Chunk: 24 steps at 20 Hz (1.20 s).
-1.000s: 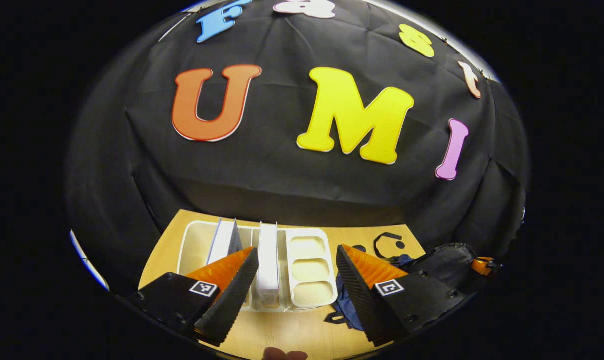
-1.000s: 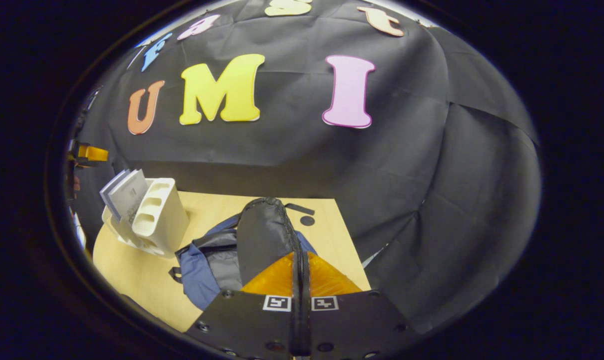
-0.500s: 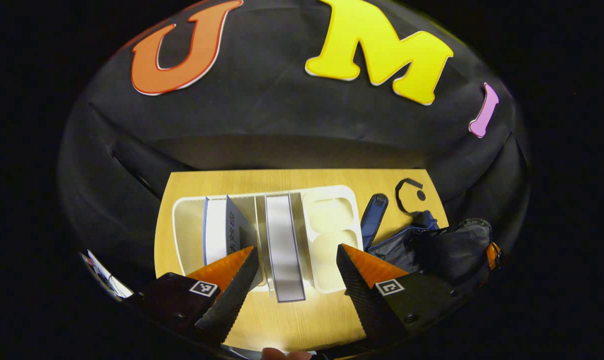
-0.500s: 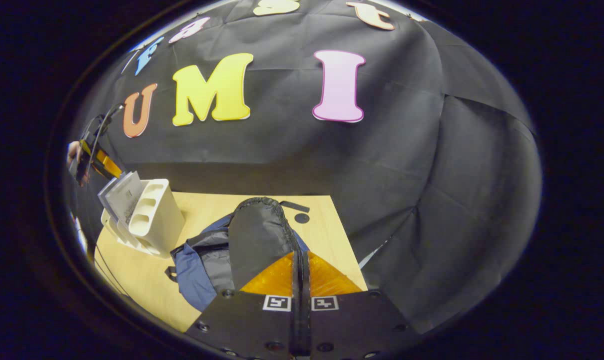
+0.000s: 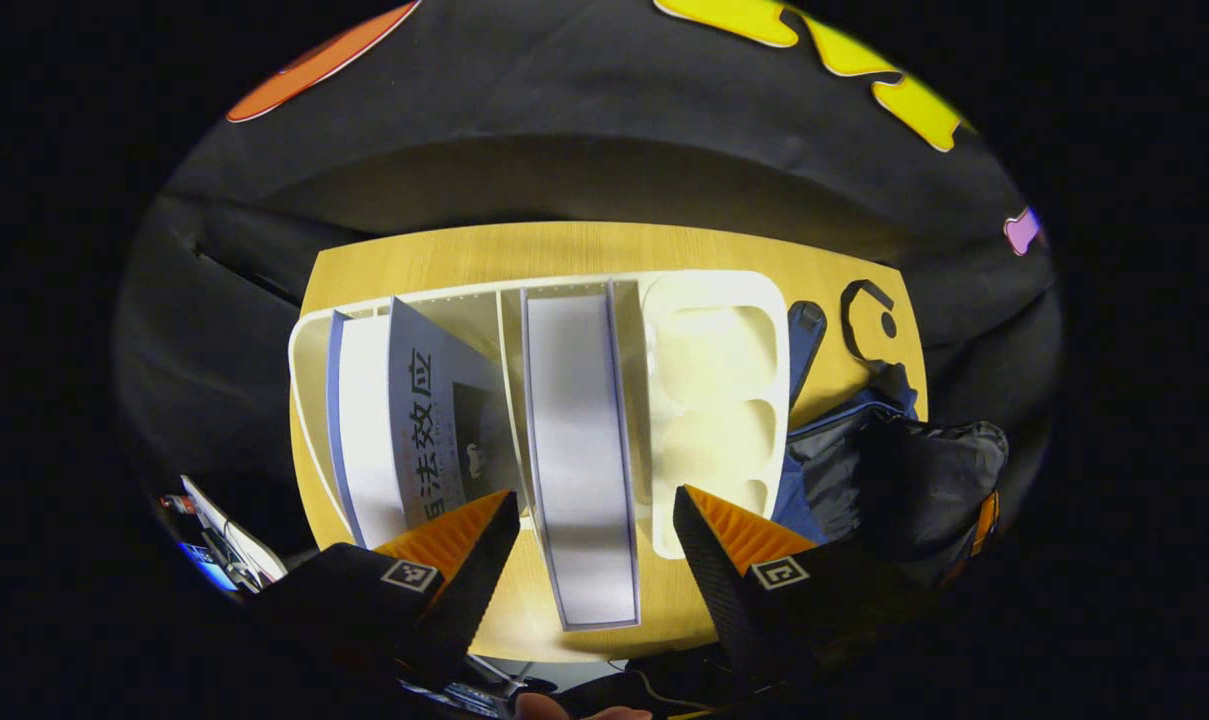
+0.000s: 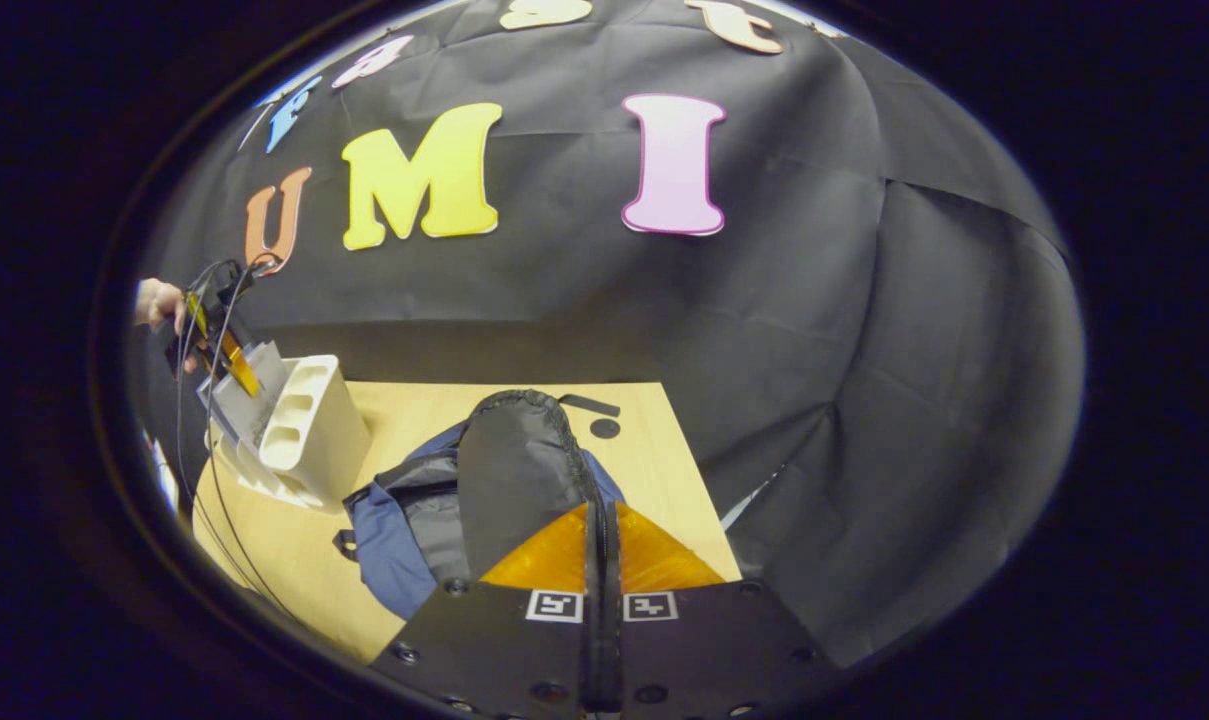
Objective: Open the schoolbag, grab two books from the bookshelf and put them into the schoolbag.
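In the left gripper view I look down into the white bookshelf (image 5: pixel 714 300). A white book with a blue edge (image 5: pixel 576 430) stands in its middle slot. My left gripper (image 5: pixel 592 500) is open just above that book, one finger on either side. Two more books (image 5: pixel 369 420) lean in the left slot. The blue and black schoolbag (image 5: pixel 864 470) lies to the right. In the right gripper view my right gripper (image 6: pixel 601 510) is shut on the edge of the schoolbag's black flap (image 6: pixel 514 470), holding it up. Farther off there, a hand holds the left gripper (image 6: pixel 226 350) over the bookshelf (image 6: pixel 309 430).
Everything rests on a small wooden table (image 5: pixel 564 245) against the black cloth wall. A black strap loop (image 5: pixel 864 305) lies on the table behind the bag. Cables hang from the left gripper down past the table's left edge (image 6: pixel 204 500).
My left gripper has come forward and tipped down over the bookshelf, so the middle book now lies between its open fingers. The right gripper has kept its hold on the flap.
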Each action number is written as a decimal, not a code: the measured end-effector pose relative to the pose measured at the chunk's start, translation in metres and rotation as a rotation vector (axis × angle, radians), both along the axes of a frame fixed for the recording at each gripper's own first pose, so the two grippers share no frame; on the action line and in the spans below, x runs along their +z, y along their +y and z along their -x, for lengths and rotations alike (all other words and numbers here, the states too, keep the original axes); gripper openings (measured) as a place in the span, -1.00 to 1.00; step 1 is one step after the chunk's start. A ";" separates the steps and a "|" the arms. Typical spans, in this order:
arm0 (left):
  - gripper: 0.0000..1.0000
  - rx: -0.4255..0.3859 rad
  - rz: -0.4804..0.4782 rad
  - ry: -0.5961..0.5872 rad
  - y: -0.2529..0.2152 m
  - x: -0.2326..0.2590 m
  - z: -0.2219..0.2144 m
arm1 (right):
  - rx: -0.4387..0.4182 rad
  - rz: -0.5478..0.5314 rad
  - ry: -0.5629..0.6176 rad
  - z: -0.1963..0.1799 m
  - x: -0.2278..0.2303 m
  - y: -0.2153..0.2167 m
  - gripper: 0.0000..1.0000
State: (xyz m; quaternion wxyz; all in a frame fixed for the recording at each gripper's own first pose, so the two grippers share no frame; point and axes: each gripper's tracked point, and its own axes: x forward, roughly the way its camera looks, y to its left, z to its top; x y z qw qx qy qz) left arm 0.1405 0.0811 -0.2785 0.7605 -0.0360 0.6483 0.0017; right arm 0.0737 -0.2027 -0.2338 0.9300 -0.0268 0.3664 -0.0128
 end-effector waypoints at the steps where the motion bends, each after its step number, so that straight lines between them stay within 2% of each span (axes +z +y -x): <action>1: 0.92 0.008 -0.013 0.012 0.002 -0.003 -0.002 | -0.001 -0.003 0.000 0.001 -0.002 0.001 -0.96; 7: 0.53 0.042 -0.043 0.097 0.002 -0.017 0.007 | -0.004 0.003 0.001 0.007 -0.005 0.000 -0.99; 8: 0.34 0.048 -0.051 0.108 0.003 -0.017 0.009 | -0.001 0.004 0.001 0.009 -0.005 0.000 -0.96; 11: -0.05 0.070 -0.067 0.142 0.005 -0.017 0.017 | 0.002 0.010 -0.008 0.008 -0.005 0.001 -0.99; 16: -0.12 0.079 -0.080 0.114 0.005 0.003 0.025 | 0.008 0.011 -0.015 0.007 -0.005 0.002 -0.99; 19: -0.14 0.053 -0.054 0.075 -0.002 0.035 0.038 | 0.013 0.008 -0.016 0.008 -0.006 0.003 -0.96; 21: -0.07 0.050 -0.041 0.034 -0.001 0.058 0.052 | 0.010 0.006 -0.017 0.009 -0.007 0.002 -0.96; 23: -0.14 0.048 -0.001 0.004 -0.004 0.082 0.070 | 0.009 0.002 -0.016 0.010 -0.009 0.002 -1.00; 24: -0.09 0.049 0.014 -0.009 -0.006 0.092 0.081 | 0.008 0.000 -0.016 0.010 -0.009 0.002 -1.00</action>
